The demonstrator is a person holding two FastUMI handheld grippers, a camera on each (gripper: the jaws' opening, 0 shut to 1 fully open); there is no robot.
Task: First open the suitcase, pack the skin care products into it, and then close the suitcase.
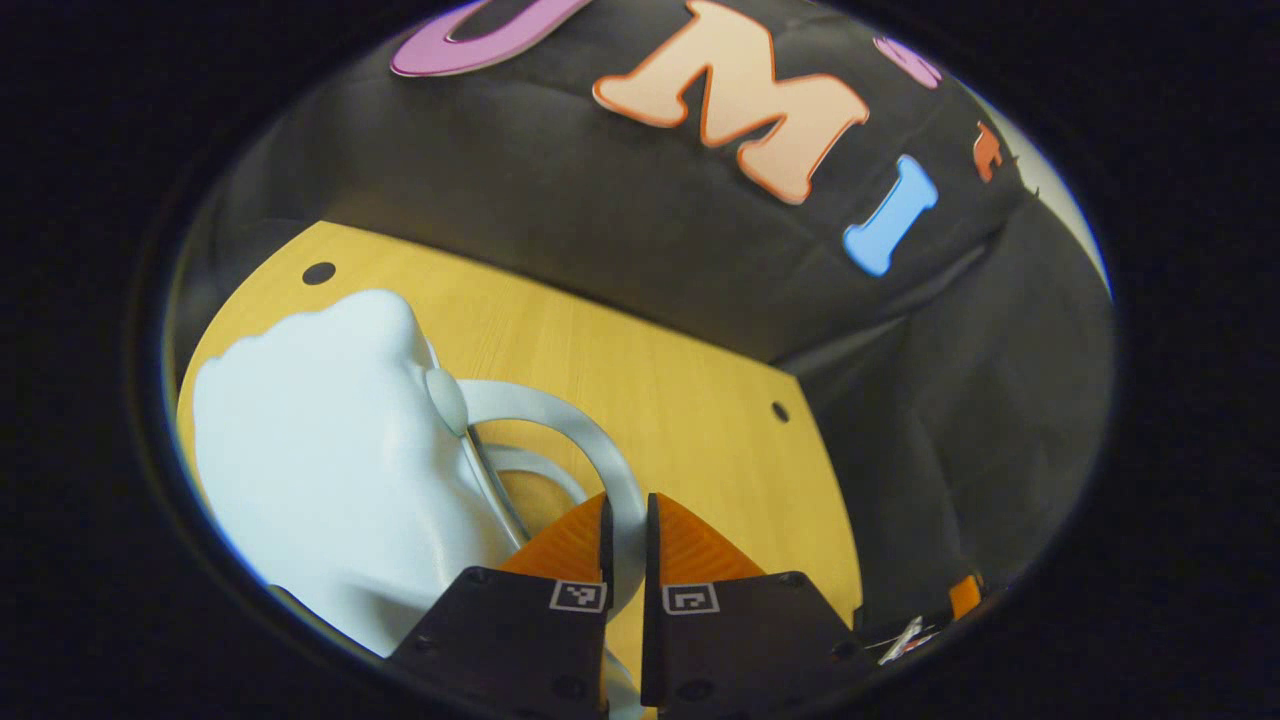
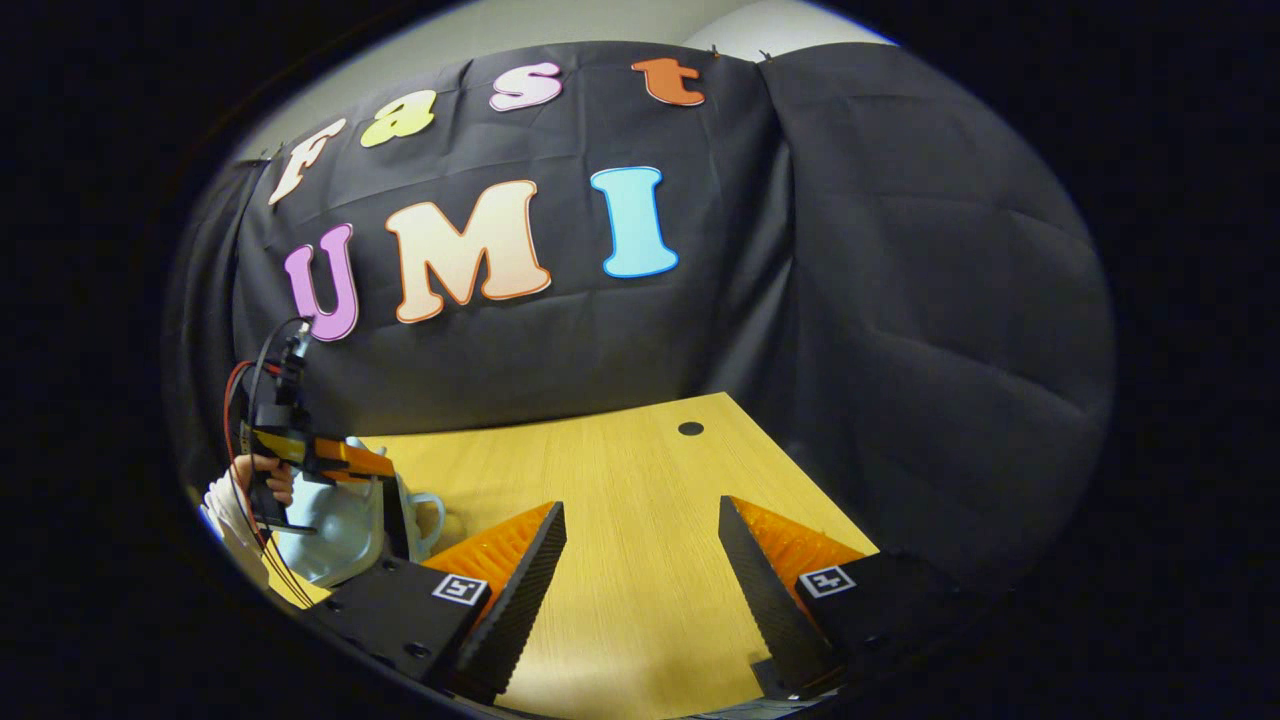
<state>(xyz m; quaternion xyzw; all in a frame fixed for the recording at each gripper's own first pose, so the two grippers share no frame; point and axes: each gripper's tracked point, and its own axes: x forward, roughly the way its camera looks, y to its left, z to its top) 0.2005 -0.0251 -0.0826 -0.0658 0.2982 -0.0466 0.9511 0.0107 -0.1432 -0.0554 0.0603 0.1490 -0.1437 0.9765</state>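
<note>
Left claw [image 1: 628,530] clamps suitcase [image 1: 330,470] handle [image 1: 590,440]; no legible labels.

I count one suitcase [image 1: 330,470], pale, hard-shelled. One curved handle [image 1: 560,420] on it, plus a second thinner loop [image 1: 540,465] just inside it, so two loops total from the left gripper view.

One wooden tabletop [image 1: 640,390]. Two round holes in it from the left gripper view: one [image 1: 318,273] by the far corner, one [image 1: 780,411] by the right edge. From the right gripper view I count one hole [image 2: 690,428].

Two grippers: left gripper [image 1: 628,525], right gripper [image 2: 640,545]. Two fingers each. One square marker per finger, so four markers.

One hand [image 2: 272,478] in the right gripper view, on the far gripper's grip.
</note>
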